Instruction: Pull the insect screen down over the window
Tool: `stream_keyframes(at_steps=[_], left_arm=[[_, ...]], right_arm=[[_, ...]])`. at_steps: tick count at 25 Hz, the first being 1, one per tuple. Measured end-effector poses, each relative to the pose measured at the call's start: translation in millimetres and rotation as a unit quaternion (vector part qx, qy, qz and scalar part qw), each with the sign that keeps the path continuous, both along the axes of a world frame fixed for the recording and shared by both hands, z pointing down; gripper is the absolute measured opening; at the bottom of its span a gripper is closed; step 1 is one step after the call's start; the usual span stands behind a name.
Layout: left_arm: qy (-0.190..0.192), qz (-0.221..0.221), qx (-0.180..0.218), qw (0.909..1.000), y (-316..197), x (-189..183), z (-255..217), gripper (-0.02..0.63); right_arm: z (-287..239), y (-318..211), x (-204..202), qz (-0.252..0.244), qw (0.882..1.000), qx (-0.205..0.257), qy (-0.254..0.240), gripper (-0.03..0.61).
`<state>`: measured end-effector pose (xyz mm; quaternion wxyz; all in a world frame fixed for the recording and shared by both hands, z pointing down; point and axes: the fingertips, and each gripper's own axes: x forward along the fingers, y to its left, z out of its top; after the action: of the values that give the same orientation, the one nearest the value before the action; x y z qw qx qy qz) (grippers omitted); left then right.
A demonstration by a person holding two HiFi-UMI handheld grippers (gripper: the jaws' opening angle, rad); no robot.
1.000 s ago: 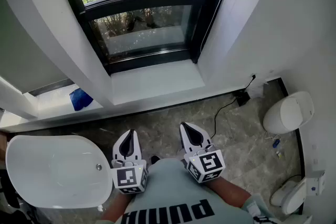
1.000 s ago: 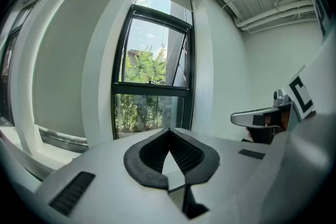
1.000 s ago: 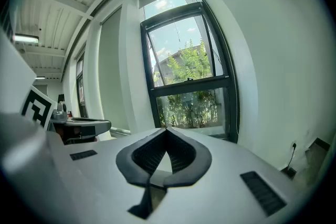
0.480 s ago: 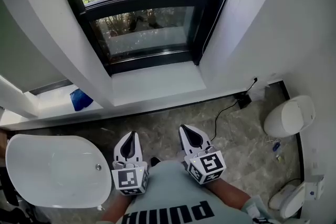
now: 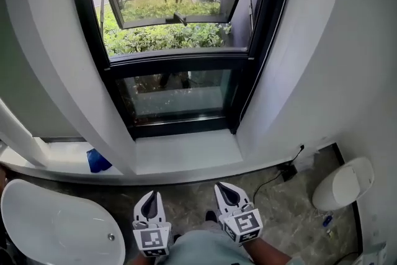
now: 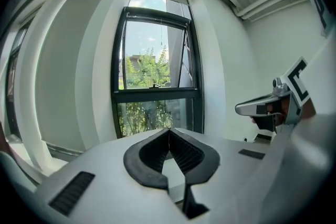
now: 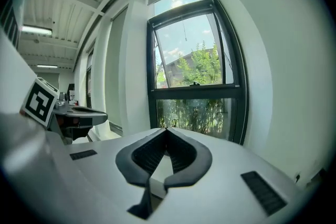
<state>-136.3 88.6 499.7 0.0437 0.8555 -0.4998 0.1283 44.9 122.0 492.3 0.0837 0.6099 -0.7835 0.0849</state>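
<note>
Head view: nearest, the left tool (image 5: pixel 151 197) and right tool (image 5: pixel 223 189) are held low, jaws fully together, holding nothing. Beyond the sill (image 5: pixel 186 152) is the window (image 5: pixel 180 40). The insect screen is not drawn; only a thin cord (image 7: pixel 185 31) hangs high up. Risk, I think: the jaws could miss or slip on so thin a cord.

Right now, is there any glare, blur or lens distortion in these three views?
Head view: sharp and daylit, with the window frame bowed by the wide lens. Left gripper view: heavy fisheye with black corners, no motion blur. Right gripper view: same fisheye; the ceiling lights glow bright, and the outdoor scene is not blown out.
</note>
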Motion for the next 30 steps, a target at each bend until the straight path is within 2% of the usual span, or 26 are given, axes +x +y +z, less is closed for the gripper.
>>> stream_keyframes(at_steps=[4, 9, 10, 13, 16, 19, 23, 28, 30], left_arm=[[-0.048, -0.019, 0.047, 0.9976, -47, 17, -34, 0.015], [-0.079, -0.015, 0.107, 0.9911, -105, 57, -97, 0.017], [-0.089, -0.012, 0.117, 0.9890, -114, 65, -108, 0.024], [-0.115, 0.005, 0.145, 0.9827, -135, 91, -136, 0.097], [-0.130, 0.004, 0.166, 0.9774, -156, 104, -162, 0.101], [-0.173, -0.002, 0.204, 0.9636, -182, 105, -194, 0.101], [-0.245, 0.005, 0.247, 0.9373, -227, 102, -241, 0.126], [-0.293, 0.025, 0.252, 0.9219, -300, 81, -297, 0.154], [-0.303, 0.020, 0.271, 0.9137, -329, 73, -328, 0.174]], right_arm=[[-43, -52, 33, -0.046, 0.995, 0.058, 0.060, 0.004], [-107, -113, 83, -0.086, 0.983, 0.121, 0.109, 0.005], [-117, -123, 91, -0.094, 0.980, 0.133, 0.113, 0.005], [-143, -151, 112, -0.116, 0.973, 0.160, 0.119, 0.015], [-167, -177, 127, -0.132, 0.964, 0.178, 0.143, 0.019], [-190, -204, 131, -0.144, 0.954, 0.197, 0.174, 0.046], [-233, -245, 131, -0.145, 0.940, 0.226, 0.212, 0.085], [-306, -303, 121, -0.121, 0.912, 0.258, 0.296, 0.114], [-341, -322, 120, -0.103, 0.901, 0.273, 0.320, 0.114]])
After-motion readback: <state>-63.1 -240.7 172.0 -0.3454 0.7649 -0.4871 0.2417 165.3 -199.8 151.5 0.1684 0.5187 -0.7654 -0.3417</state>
